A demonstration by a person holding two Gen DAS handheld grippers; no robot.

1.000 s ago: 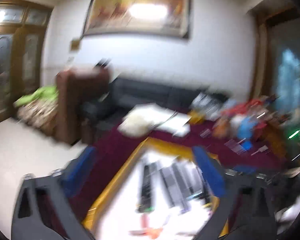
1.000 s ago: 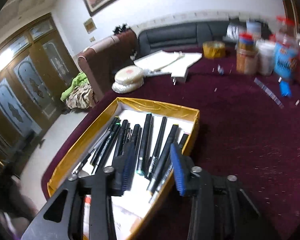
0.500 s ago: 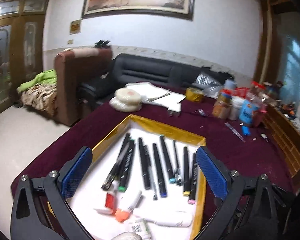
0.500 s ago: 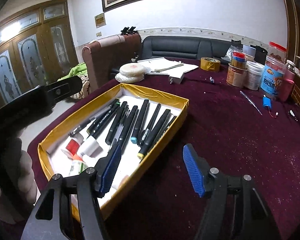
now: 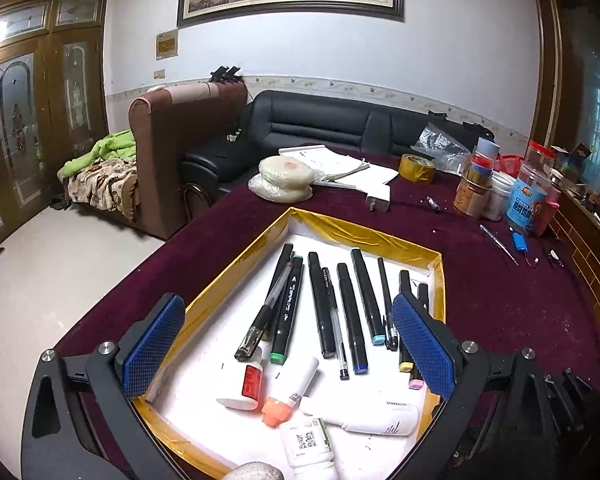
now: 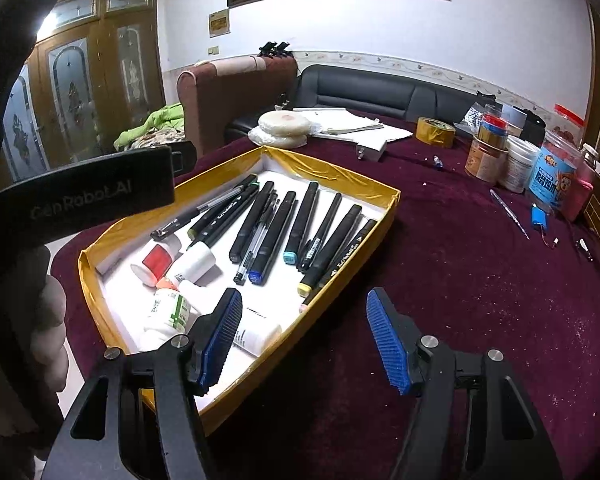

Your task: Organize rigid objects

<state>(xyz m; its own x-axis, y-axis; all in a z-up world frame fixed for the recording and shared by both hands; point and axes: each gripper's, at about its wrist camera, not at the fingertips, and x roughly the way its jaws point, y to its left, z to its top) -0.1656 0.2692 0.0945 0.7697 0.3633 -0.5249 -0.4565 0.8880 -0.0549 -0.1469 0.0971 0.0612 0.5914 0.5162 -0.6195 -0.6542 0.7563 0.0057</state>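
Note:
A gold-rimmed tray [image 5: 364,236] with a white floor lies on the dark red tablecloth. Several black markers and pens [image 5: 358,312] lie side by side in it. Small white bottles and tubes [image 5: 292,384] are heaped at its near end. My left gripper [image 5: 288,304] hangs open and wide over that near end, with nothing between its pads. My right gripper [image 6: 303,296] is open and empty over the tray's [image 6: 332,172] near right corner, one pad above the tray and the other above the cloth. The markers [image 6: 272,228] and bottles [image 6: 188,264] show ahead of it.
Beyond the tray lie round white packs [image 5: 286,178], papers, a white charger [image 5: 378,202] and a tape roll [image 5: 417,167]. Jars [image 5: 530,200], a thin pen [image 5: 498,243] and a blue battery [image 5: 518,239] stand at right. A hand [image 6: 48,320] holds the left tool's black housing [image 6: 80,200].
The right gripper's jaws have spread wider, its view has rolled level, and it has drawn back toward the tray's near right corner. The left view has dipped toward the tray and sharpened.

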